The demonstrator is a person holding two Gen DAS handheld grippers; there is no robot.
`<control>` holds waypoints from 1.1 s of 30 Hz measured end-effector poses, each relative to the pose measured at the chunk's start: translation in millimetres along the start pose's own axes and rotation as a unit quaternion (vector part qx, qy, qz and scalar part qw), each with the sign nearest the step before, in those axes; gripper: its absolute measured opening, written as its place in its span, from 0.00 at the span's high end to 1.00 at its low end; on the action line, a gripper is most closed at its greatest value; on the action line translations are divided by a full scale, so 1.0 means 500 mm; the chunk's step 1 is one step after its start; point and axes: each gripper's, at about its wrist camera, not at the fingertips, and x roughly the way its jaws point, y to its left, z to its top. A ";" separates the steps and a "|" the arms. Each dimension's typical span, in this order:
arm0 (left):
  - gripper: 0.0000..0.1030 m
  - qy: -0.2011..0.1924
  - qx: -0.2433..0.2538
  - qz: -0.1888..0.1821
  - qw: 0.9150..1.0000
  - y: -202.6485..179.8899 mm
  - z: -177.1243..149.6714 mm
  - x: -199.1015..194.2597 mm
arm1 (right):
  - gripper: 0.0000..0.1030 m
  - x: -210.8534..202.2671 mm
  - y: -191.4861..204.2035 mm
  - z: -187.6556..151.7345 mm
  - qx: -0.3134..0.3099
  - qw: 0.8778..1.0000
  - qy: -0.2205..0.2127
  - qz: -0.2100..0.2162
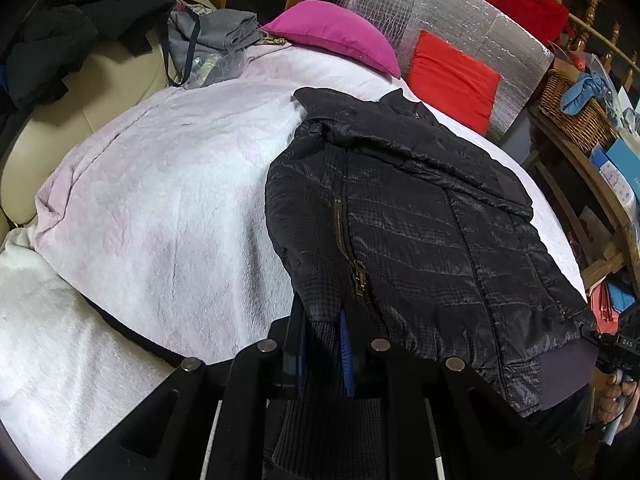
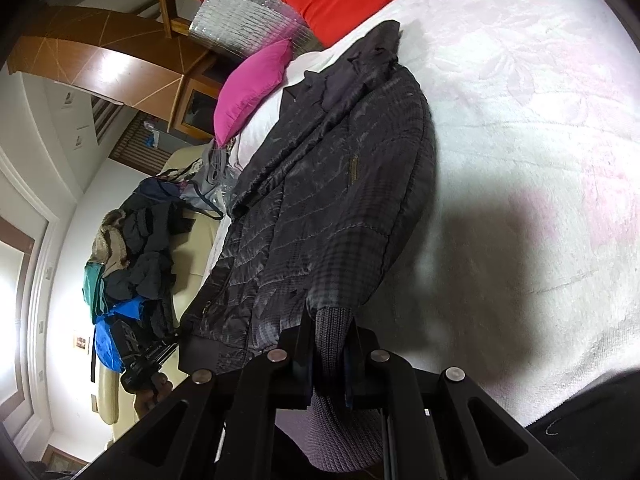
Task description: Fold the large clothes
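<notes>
A black quilted jacket [image 1: 408, 216] lies on a white bedspread [image 1: 168, 200], collar towards the pillows, zip up the front. My left gripper [image 1: 324, 344] is shut on the jacket's ribbed knit hem at its near left corner. In the right wrist view the same jacket [image 2: 320, 208] stretches away from me. My right gripper [image 2: 332, 344] is shut on a ribbed knit cuff or hem [image 2: 332, 320] at the jacket's near end. The other gripper and the hand holding it show at the edge of each view [image 1: 616, 352] [image 2: 140, 356].
A pink pillow [image 1: 336, 36] and a red pillow [image 1: 452, 80] lie at the head of the bed against a silver foil panel [image 1: 440, 8]. A pile of dark clothes [image 2: 136, 256] sits on a cream sofa [image 1: 52, 128] beside the bed. A wicker basket [image 1: 576, 112] stands on wooden shelves.
</notes>
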 end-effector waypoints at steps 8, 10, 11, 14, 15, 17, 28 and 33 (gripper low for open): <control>0.85 0.003 -0.003 -0.005 1.000 -0.001 0.006 0.000 | 0.89 -0.003 -0.004 -0.001 0.002 1.000 -0.005 0.008; 0.85 0.000 -0.004 -0.008 1.000 0.000 0.008 -0.005 | 0.89 -0.004 -0.003 -0.001 0.002 1.000 -0.007 0.012; 0.85 -0.003 -0.005 -0.011 1.000 -0.001 0.010 -0.008 | 0.89 -0.005 -0.002 -0.001 0.002 1.000 -0.008 0.013; 0.85 0.001 -0.009 -0.012 1.000 0.003 0.012 -0.004 | 0.89 -0.006 -0.008 -0.001 0.006 1.000 -0.009 0.018; 0.85 0.003 -0.011 -0.012 1.000 0.005 0.013 -0.002 | 0.89 -0.005 -0.010 -0.001 0.007 1.000 -0.008 0.019; 0.85 0.005 -0.013 -0.013 1.000 0.007 0.014 0.001 | 0.89 -0.005 -0.012 -0.001 0.009 1.000 -0.008 0.020; 0.85 0.013 -0.009 -0.007 1.000 0.004 0.019 0.010 | 0.89 -0.002 -0.016 0.002 0.012 1.000 -0.006 0.028; 0.85 0.009 -0.006 -0.006 1.000 -0.002 0.023 0.008 | 0.89 0.000 -0.013 0.008 0.009 0.999 -0.004 0.032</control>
